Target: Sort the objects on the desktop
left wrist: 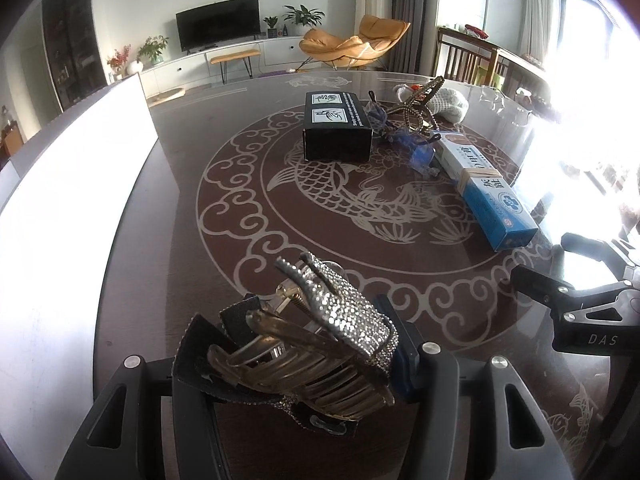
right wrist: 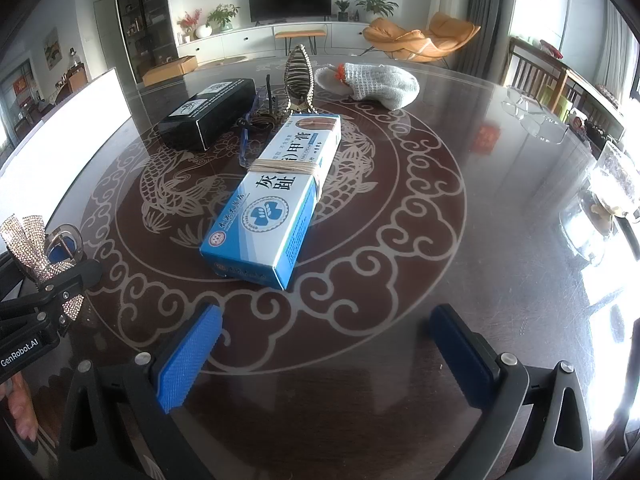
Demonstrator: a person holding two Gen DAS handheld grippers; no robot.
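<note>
Gripping a rhinestone hair claw clip (left wrist: pixel 320 332) between its two fingers, the left gripper (left wrist: pixel 304 364) holds it above the near edge of the glass-topped table (left wrist: pixel 192 280), the clip's glittering handles sticking up past the fingertips. Ahead of it lie a black box (left wrist: pixel 336 126), a second claw clip (left wrist: pixel 420 100), a white knitted piece (right wrist: pixel 376 80) and a blue-and-white carton (right wrist: pixel 276 196). The right gripper (right wrist: pixel 324 356) hangs empty with its blue pads (right wrist: pixel 188 356) spread wide, the carton just beyond them.
</note>
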